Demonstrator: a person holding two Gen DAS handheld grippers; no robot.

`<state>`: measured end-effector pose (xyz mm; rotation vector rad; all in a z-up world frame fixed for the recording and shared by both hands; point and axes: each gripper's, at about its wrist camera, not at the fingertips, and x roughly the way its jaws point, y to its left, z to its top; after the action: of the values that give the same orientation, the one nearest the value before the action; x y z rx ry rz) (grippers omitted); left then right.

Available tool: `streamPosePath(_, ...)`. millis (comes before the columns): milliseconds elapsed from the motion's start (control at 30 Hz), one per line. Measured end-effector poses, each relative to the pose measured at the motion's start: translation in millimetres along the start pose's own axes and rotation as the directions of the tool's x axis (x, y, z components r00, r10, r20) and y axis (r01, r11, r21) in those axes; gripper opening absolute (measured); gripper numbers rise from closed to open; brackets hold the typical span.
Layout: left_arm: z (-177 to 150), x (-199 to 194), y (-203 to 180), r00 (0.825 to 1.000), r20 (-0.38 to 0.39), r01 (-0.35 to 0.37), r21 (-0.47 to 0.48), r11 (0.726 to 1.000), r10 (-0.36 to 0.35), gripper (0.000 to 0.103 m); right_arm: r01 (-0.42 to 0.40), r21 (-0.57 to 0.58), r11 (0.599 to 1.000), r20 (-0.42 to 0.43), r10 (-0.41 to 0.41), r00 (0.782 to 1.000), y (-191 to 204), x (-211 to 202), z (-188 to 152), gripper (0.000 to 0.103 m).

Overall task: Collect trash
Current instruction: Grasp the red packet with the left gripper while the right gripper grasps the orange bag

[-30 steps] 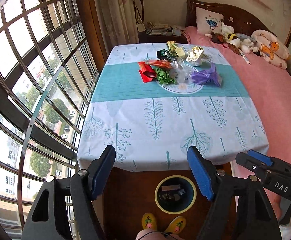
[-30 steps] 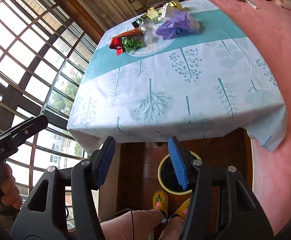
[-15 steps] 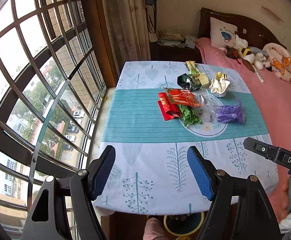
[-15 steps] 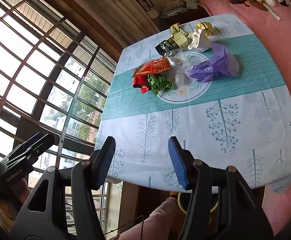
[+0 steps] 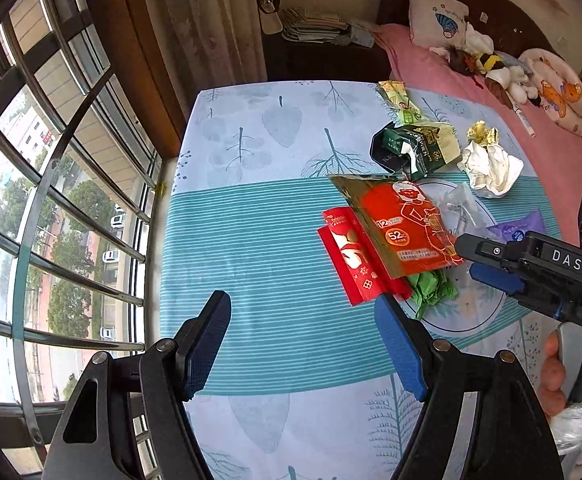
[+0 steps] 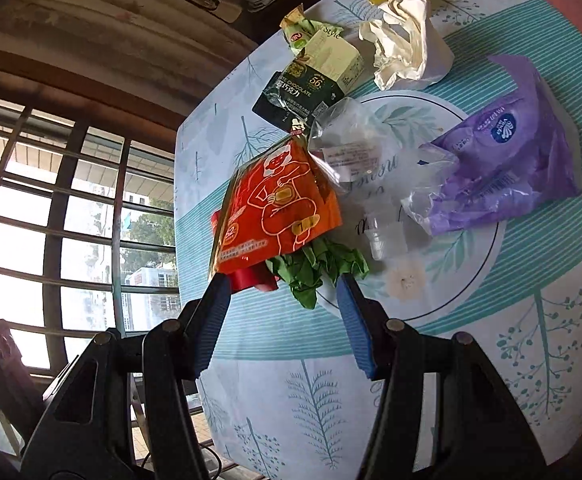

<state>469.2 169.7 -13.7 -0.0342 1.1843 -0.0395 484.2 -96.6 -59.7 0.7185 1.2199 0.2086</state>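
Your right claw [image 6: 279,312] gapes empty, straddling the green wad [image 6: 319,268] for pickup; left claw [image 5: 303,344] wide, idle.

Barred window [image 5: 51,208], curtain [image 5: 211,20], pink bed [image 5: 471,92]

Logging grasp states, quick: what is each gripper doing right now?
Left gripper: open, holding nothing.
Right gripper: open, empty, near the green wrapper.

The desk [image 5: 275,240] cloth is pale blue with teal stripes and tree prints; on it lie an orange-red packet [image 6: 279,208], purple bag [image 6: 503,172], green paper [image 6: 315,268], white wrapper [image 6: 403,48].
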Motion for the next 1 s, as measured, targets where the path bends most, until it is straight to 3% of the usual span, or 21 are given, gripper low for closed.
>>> streamPosePath(167,24,45,1,0.998,-0.047,0.034,0.022,0.999,-0.033,0.076,0.010,0.078,0.997,-0.001,-0.010,1.000,-5,46,28,0.052)
streamPosePath(367,28,70,-8,0.994,-0.085,0.077,0.032,0.997,-0.074,0.076,0.015,0.115,0.993,-0.013,-0.013,1.000,-5,81,41,0.052)
streamPosePath(633,34,82,-14,0.991,-0.101,0.091,0.045,0.995,-0.086,0.076,0.011,0.050,0.999,0.024,-0.012,1.000,14,93,46,0.052)
streamPosePath(867,36,85,-1,0.983,-0.128,0.132,-0.010,0.991,-0.132,0.076,0.064,-0.110,0.992,0.066,-0.057,0.996,45,93,48,0.011)
streamPosePath(1000,35,86,-3,0.978,-0.140,0.155,-0.012,0.988,-0.156,0.076,0.110,-0.226,0.968,0.136,-0.081,0.987,64,75,45,0.003)
